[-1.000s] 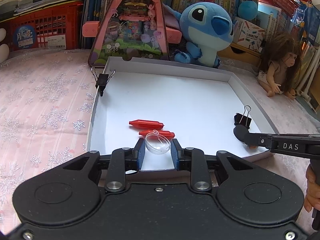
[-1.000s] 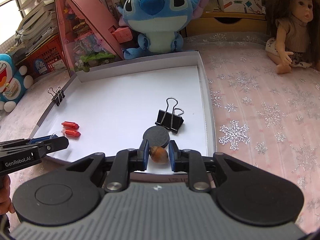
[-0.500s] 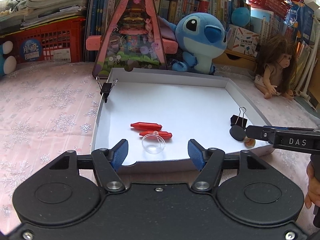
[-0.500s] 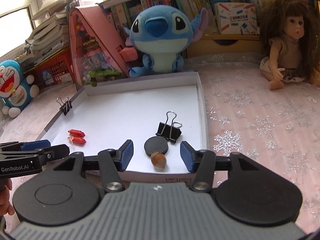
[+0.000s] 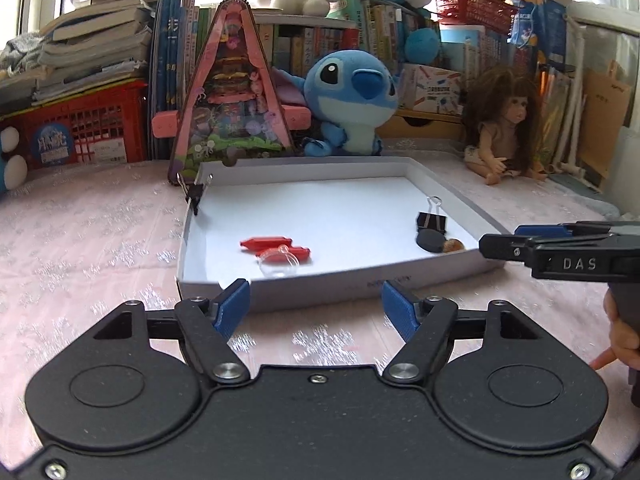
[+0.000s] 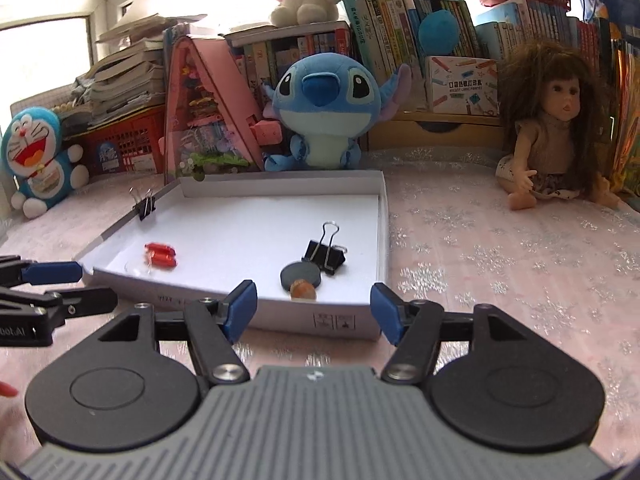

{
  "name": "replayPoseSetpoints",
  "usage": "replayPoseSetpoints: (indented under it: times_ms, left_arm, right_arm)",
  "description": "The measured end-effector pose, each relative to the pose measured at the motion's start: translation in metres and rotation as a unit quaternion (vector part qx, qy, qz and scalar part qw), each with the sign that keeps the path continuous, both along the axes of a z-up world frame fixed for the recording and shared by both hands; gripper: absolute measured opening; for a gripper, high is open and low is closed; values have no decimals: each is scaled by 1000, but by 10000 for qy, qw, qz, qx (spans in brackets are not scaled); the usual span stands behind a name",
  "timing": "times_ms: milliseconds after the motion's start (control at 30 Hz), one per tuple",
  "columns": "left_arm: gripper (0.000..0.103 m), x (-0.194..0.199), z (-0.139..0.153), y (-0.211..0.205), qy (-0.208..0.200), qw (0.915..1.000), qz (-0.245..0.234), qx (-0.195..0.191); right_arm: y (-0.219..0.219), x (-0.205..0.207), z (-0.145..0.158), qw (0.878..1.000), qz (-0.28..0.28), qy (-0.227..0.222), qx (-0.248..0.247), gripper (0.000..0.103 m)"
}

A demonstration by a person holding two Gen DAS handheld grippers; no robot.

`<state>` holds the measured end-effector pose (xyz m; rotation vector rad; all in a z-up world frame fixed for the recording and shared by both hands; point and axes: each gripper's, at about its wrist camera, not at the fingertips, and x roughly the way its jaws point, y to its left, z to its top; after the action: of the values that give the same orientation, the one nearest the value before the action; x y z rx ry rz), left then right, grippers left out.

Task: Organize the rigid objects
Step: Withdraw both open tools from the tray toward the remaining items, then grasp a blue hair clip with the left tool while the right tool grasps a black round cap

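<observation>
While both tools hang just short of the tray's near wall, nearest things first:
Left gripper (image 5: 316, 308): jaws spread and have just been opening; nothing between the blue pads.
Right gripper (image 6: 313, 312): jaws likewise spread, just been opening, nothing held.
Tray (image 6: 280, 316): shallow white card box on the pink cloth; light, likely to slide if nudged.
Clear dome (image 5: 280, 266): near left inside the tray, touching the red pieces; probably thin, slick plastic, so pinch lightly across its rim.
Red pieces (image 5: 276, 247): two small tapered sticks side by side; stiff and light; grip across the middle.
Brown nut (image 6: 303, 290): by the near wall, touching the dark disc (image 6: 301, 275); round, may roll.
Binder clip (image 6: 325, 254): just behind the disc; rigid metal; take it by the black body.
Second clip (image 5: 195, 196): clamped on the far left wall.
</observation>
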<state>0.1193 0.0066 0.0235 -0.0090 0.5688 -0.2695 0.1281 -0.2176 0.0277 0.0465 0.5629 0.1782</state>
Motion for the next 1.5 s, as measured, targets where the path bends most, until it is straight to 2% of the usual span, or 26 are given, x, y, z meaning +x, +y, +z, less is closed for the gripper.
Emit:
replayPoseSetpoints:
  times_ms: [167,367,767,933,1067,1133,1200,1400,1500]
  left_arm:
    - [71,-18,-7,9,-16,9999,-26,-153]
    - [72,-44,-10,9,-173,9997,-170,64]
    - [72,-75,-25,7,-68,9993,-295,221]
    - [70,-79,-26,9,-101,9994,-274,191]
    - [68,-76,-26,12,-31,9997,-180,132]
    - [60,-73,-26,14,24,9999,-117,86]
    - [58,-71,-26,16,73,9999,-80,88]
    - [58,-70,-24,21,1,9996,62,271]
    - [55,-68,-27,26,130,9991,175,351]
  right_arm:
    - [-2,-26,-6,9994,146,-290,-92,78]
    - [2,-49,-11,9984,410,-242,-297,79]
    - [-1,-80,-10,9972,492,-241,-509,83]
    - [-4,-84,-10,9975,390,-126,-574,83]
    - [-1,-87,-10,9966,511,-94,-637,83]
    - [2,-90,-10,9955,627,-109,-697,83]
    - [6,-93,-10,9941,734,-132,-792,83]
    - [12,-94,-11,9923,726,-56,-1004,83]
    - [13,-94,-11,9922,665,29,-1058,82]
